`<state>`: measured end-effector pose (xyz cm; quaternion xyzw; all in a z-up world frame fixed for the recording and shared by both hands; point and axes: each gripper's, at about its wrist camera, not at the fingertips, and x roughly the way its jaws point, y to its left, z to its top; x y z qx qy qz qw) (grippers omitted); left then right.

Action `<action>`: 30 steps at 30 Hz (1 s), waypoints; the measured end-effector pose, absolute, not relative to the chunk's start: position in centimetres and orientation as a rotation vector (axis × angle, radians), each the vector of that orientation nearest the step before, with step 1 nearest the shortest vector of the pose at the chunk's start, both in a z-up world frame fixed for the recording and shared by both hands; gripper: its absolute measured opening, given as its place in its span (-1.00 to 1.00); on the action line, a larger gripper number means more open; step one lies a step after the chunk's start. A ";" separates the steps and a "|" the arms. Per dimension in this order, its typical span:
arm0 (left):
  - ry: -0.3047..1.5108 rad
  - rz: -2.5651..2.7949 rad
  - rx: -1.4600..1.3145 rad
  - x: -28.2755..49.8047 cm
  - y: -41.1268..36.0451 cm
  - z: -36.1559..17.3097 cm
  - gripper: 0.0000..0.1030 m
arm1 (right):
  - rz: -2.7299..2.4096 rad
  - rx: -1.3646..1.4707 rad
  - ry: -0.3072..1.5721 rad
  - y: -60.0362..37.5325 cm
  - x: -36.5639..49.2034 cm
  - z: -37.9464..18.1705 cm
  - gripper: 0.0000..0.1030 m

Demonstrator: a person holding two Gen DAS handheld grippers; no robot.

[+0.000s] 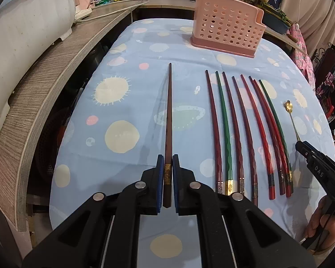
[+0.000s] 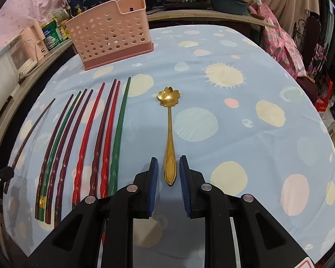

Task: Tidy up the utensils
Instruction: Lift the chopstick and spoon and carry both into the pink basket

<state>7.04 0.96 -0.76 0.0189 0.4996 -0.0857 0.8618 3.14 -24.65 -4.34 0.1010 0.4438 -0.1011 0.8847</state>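
Left claw [image 1: 168, 164] clamps a dark brown wooden chopstick [image 1: 168, 120]; only the right view shows the right claw [image 2: 168, 165] released around a gold flower-bowled spoon [image 2: 169, 131].

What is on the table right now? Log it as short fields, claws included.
left claw: shut on the brown chopstick
right claw: open, spoon handle between its pads, not gripped
spoon: gold, flower-shaped bowl, flat on the cloth
chopstick row: eight, red, dark red and green, side by side
holder: pink, perforated, upright at the far end
cloth: blue with dots
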 end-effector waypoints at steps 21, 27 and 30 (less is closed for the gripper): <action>0.908 -0.185 -0.030 7.2 2.5 5.9 -0.86 | -0.215 0.346 0.779 -28.3 2.5 1.9 -0.95; 0.837 -0.186 -0.066 9.3 3.3 9.5 -0.86 | -0.204 0.332 0.726 -28.9 3.7 4.9 -0.95; 0.796 -0.179 -0.082 10.7 3.8 11.3 -0.86 | -0.192 0.328 0.699 -29.2 4.8 6.7 -0.95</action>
